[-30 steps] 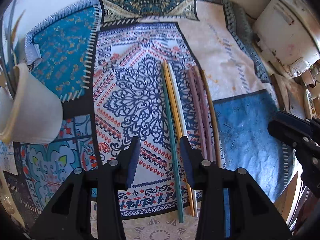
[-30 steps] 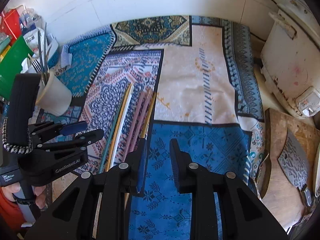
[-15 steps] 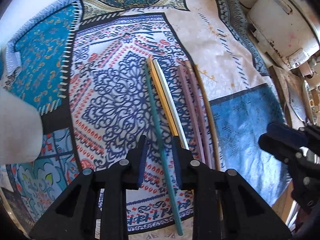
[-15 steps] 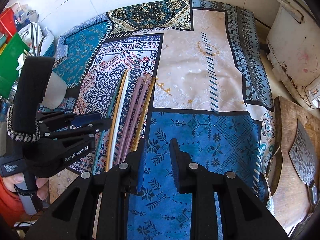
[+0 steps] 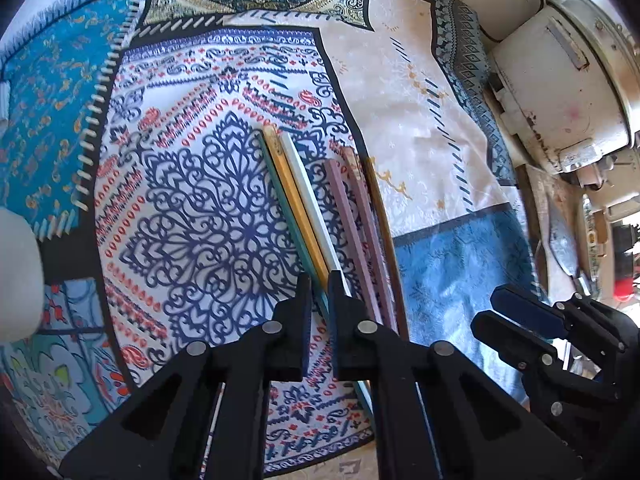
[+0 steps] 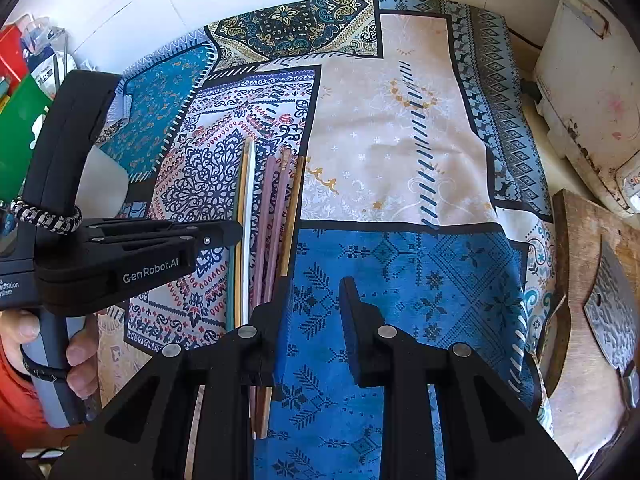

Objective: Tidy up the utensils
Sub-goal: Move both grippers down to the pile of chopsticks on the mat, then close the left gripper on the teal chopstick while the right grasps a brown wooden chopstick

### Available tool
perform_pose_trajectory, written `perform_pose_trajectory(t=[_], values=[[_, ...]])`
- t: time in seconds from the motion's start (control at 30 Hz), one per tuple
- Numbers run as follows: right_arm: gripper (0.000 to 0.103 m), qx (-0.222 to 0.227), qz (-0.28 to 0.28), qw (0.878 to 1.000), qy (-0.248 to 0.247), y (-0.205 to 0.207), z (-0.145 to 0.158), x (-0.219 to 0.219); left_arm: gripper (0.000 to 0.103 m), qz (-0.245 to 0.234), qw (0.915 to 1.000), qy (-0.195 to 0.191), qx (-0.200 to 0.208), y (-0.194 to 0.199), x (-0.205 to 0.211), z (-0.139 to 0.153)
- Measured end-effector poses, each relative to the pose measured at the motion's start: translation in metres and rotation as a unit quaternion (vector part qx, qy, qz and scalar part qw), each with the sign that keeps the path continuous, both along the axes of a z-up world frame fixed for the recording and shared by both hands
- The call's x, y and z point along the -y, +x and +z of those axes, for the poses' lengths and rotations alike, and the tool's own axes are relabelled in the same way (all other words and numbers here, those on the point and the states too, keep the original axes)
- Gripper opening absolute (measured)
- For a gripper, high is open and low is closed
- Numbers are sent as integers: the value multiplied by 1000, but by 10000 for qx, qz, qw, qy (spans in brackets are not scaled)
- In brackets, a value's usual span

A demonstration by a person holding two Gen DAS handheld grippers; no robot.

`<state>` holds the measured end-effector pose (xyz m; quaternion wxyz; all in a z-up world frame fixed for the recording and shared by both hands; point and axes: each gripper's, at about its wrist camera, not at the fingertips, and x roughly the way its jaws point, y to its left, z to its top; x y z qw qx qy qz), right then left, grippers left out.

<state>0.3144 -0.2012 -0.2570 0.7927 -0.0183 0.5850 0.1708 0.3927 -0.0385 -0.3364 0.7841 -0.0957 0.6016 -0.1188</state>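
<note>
Now | teal chopstick (image 5: pixel 291 220) | slim, straight | gripped by left tongs (image 5: pixel 319 284)

Your chopsticks (image 5: pixel 316 216) lie side by side in a row on the patchwork cloth (image 5: pixel 432 128) over the tabletop. Your left tongs (image 5: pixel 319 292) sit over the row's left members, near end. Your right tongs (image 6: pixel 314 320) stand right of the row. A cup (image 6: pixel 104 184) sits left; a cutting board (image 6: pixel 580 280) far right.
</note>
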Motion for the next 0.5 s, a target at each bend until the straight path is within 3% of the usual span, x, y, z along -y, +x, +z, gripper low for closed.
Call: perform_pose_trajectory(t=[0.2, 0.3, 0.37, 0.43, 0.5], values=[[21, -183, 0, 9997, 189, 8, -10, -4, 0, 19, 9997, 232, -74, -3, -4, -1], [21, -229, 24, 9995, 196, 11, -15, -8, 0, 38, 9998, 168, -112, -11, -11, 0], [21, -256, 39, 9995, 193, 12, -17, -10, 5, 87, 9999, -9, -127, -14, -17, 2], [21, -273, 58, 9994, 201, 12, -19, -10, 22, 125, 9998, -54, -111, -15, -17, 3], [21, -278, 62, 9994, 201, 12, -18, -8, 24, 168, 9998, 31, -61, -13, -13, 4]])
